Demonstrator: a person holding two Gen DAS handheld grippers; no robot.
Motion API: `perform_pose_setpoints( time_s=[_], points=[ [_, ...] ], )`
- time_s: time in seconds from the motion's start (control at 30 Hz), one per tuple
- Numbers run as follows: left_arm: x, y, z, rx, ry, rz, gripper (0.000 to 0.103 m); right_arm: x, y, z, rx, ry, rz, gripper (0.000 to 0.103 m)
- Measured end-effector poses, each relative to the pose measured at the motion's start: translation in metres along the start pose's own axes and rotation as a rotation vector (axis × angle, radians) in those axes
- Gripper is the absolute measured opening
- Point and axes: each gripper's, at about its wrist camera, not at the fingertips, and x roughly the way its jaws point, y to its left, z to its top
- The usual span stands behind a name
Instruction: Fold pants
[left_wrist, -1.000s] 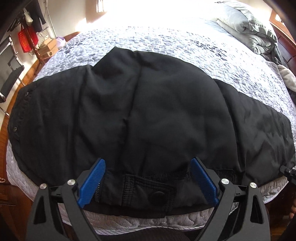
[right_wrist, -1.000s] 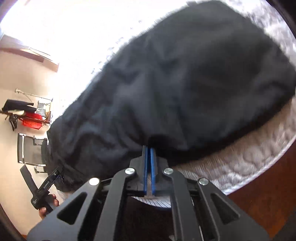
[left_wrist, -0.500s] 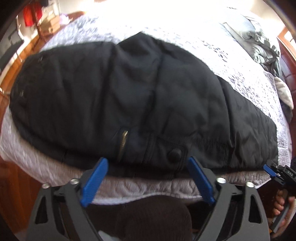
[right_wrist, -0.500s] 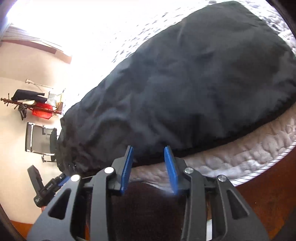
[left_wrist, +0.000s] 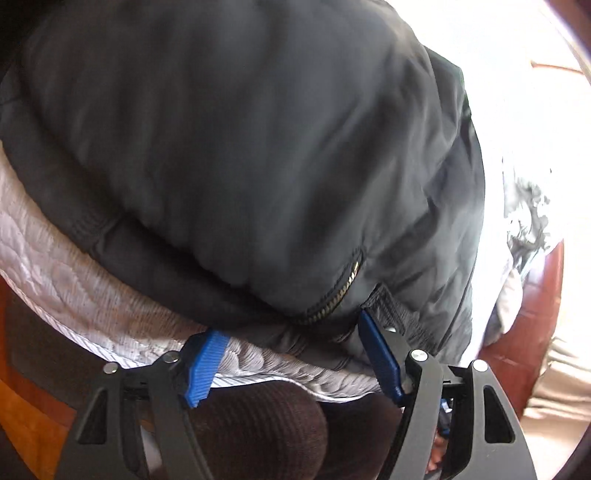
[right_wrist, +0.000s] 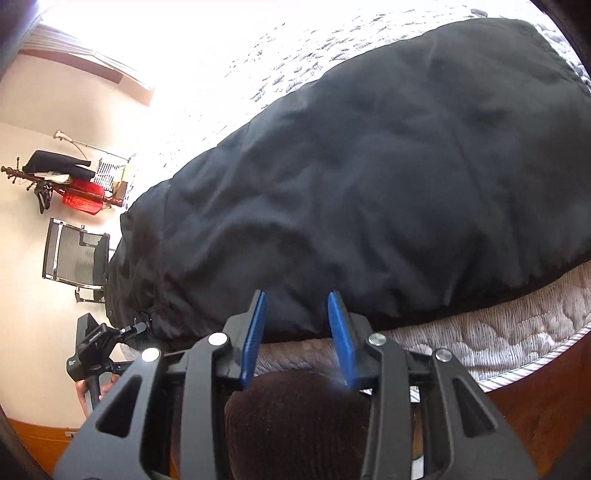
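Pants (left_wrist: 258, 147) lie on the bed — waistband between the left gripper's (left_wrist: 291, 343) closing jaws, ungripped.

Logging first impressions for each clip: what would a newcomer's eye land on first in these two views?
The big black pants spread across the pale quilted bedspread fill both views. In the left wrist view a brass zipper glints at the waistband, just above the left gripper, whose blue fingers stand apart at the bed's edge, having just been closing, gripping nothing. The right gripper hangs open at the pants' near edge, and a red item hangs by the wall, far left.
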Motion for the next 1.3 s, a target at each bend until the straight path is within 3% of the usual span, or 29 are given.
perform_pose_setpoints(
  time_s=[0.1, 0.33, 0.57, 0.7, 0.8, 0.87, 0.93, 1.03, 1.17, 1.3],
  points=[
    [-0.011, 0.002, -0.002, 0.003, -0.019, -0.018, 0.062, 0.004, -0.001, 0.001, 0.004, 0.0, -0.011, 0.035],
    [-0.036, 0.002, -0.016, -0.016, -0.012, -0.004, 0.062, 0.01, 0.003, 0.001, -0.005, 0.007, -0.015, 0.035],
    [-0.058, -0.003, -0.005, -0.029, -0.074, -0.055, 0.062, 0.013, 0.004, 0.001, -0.015, 0.011, -0.021, 0.035],
    [-0.048, -0.006, 0.012, -0.028, -0.075, -0.012, 0.062, 0.012, 0.003, 0.002, -0.01, 0.008, -0.019, 0.035],
    [-0.045, 0.0, 0.019, -0.066, -0.089, -0.025, 0.061, 0.012, 0.001, 0.003, -0.011, 0.005, -0.023, 0.035],
    [-0.05, 0.005, 0.02, -0.082, -0.108, -0.033, 0.053, 0.012, -0.001, 0.004, -0.005, 0.005, -0.023, 0.035],
    [-0.056, 0.003, 0.018, -0.06, -0.132, -0.023, 0.036, 0.012, -0.002, 0.004, -0.002, 0.004, -0.024, 0.035],
    [-0.068, 0.005, 0.008, -0.049, -0.185, -0.025, 0.023, 0.013, -0.004, 0.005, 0.0, 0.002, -0.028, 0.036],
    [-0.081, 0.0, -0.013, -0.009, -0.271, -0.013, 0.017, 0.015, -0.008, 0.006, 0.007, 0.005, -0.029, 0.036],
    [-0.078, -0.002, -0.029, -0.031, -0.296, 0.017, 0.016, 0.016, -0.012, 0.008, 0.018, 0.005, -0.03, 0.036]
  ],
)
